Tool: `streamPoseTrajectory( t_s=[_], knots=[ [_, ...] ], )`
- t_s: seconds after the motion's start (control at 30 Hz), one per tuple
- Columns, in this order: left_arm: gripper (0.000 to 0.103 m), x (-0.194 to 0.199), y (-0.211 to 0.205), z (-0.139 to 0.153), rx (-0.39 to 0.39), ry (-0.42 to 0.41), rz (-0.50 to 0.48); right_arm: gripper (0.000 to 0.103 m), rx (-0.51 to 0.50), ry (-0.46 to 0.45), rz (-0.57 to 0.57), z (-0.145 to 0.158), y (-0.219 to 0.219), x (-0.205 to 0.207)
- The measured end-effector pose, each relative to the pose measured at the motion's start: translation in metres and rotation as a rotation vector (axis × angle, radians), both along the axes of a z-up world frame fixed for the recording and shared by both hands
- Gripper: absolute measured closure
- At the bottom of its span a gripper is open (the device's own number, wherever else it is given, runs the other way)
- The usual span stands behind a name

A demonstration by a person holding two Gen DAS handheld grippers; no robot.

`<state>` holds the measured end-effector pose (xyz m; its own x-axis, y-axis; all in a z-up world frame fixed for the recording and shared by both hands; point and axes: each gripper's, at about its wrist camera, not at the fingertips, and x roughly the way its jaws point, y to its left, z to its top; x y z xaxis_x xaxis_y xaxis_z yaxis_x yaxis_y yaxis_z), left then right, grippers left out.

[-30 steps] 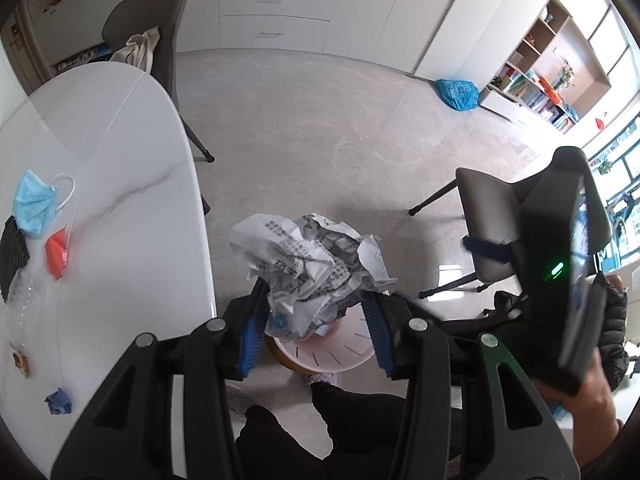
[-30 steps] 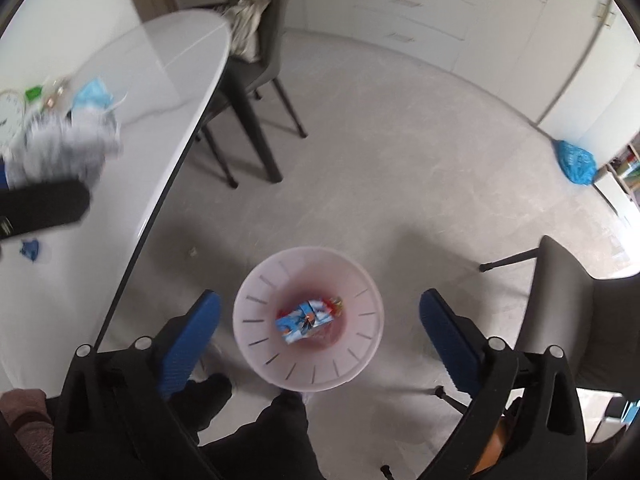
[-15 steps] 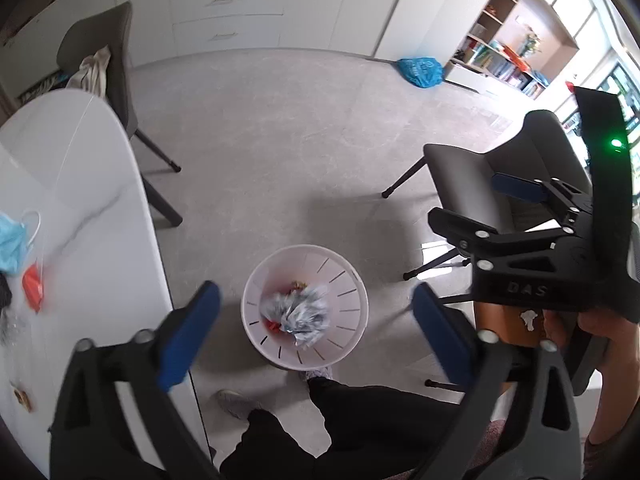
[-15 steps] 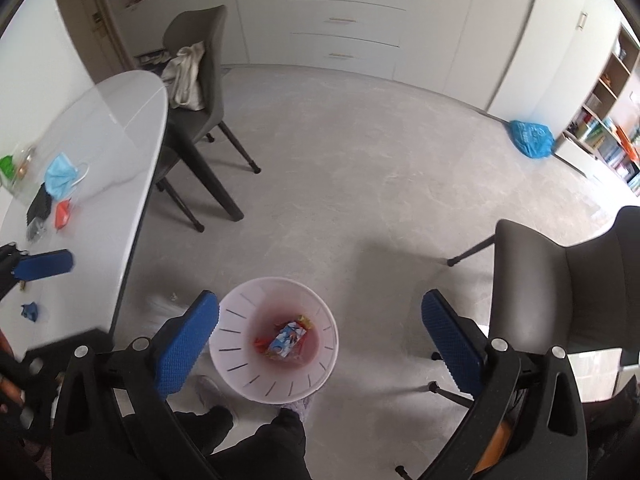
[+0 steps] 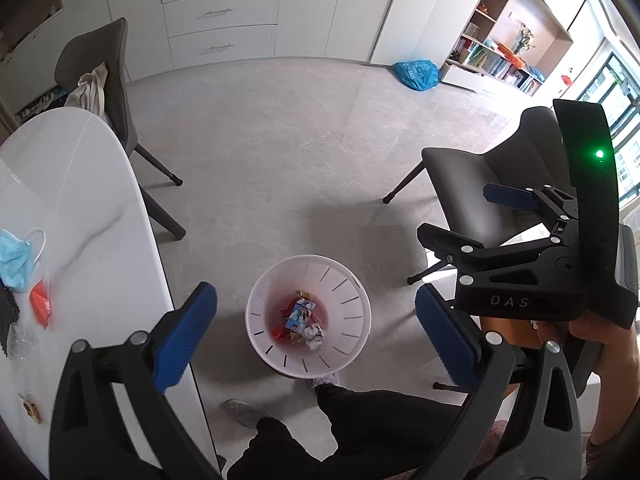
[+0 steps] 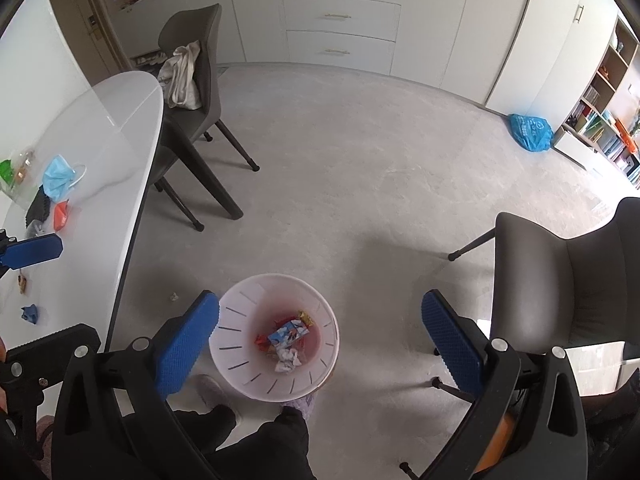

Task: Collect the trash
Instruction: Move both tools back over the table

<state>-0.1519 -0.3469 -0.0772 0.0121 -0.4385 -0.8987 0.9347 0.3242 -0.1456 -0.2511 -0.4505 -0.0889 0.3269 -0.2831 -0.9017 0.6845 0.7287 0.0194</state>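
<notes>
The white slotted trash bin (image 5: 352,280) (image 6: 240,300) stands on the floor by the table's edge. In it lie a crumpled paper ball (image 5: 314,336) (image 6: 288,358) and coloured wrappers. My left gripper (image 5: 316,336) hovers over the bin, open, with nothing between its blue pads. My right gripper (image 6: 318,340) also hangs above the bin, open and empty; in the left wrist view it shows at the right (image 5: 454,212). On the white table (image 5: 80,200) remain a blue face mask (image 5: 16,260) (image 6: 58,176), a red wrapper (image 5: 40,306) (image 6: 61,214) and a small blue scrap (image 6: 30,314).
Grey chairs stand at the table's far end (image 6: 192,80) and to the right of the bin (image 6: 560,280). A blue bag (image 6: 530,132) lies by the shelves. The person's dark legs and shoes (image 5: 320,420) are just behind the bin. A white scrap (image 6: 174,297) lies on the floor.
The left gripper was shut on a crumpled newspaper above the bin; it opened wide and the paper dropped into the bin. Both grippers shifted slightly and rolled.
</notes>
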Motion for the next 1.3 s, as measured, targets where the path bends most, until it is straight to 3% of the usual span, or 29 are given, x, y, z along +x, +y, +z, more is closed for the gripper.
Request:
streamPoseTrajectory(
  t_s=[0.3, 0.5, 0.8, 1.07, 1.3],
  knots=[
    [0.008, 0.016, 0.011, 0.002, -0.006, 0.013, 0.069, 0.003, -0.007, -0.004, 0.038, 0.004, 0.008, 0.016],
    [0.008, 0.043, 0.038, 0.008, -0.015, 0.012, 0.173, 0.003, -0.011, -0.004, 0.096, 0.006, 0.022, 0.04],
    [0.008, 0.103, 0.14, 0.012, -0.001, -0.074, 0.48, 0.003, -0.013, -0.017, 0.336, 0.01, 0.088, 0.12],
    [0.008, 0.136, 0.246, -0.002, 0.006, -0.021, 0.741, 0.003, -0.019, -0.035, 0.563, 0.022, 0.167, 0.19],
    [0.008, 0.151, 0.3, -0.013, 0.021, 0.014, 0.864, 0.003, -0.008, -0.043, 0.68, 0.023, 0.219, 0.217]
  ],
)
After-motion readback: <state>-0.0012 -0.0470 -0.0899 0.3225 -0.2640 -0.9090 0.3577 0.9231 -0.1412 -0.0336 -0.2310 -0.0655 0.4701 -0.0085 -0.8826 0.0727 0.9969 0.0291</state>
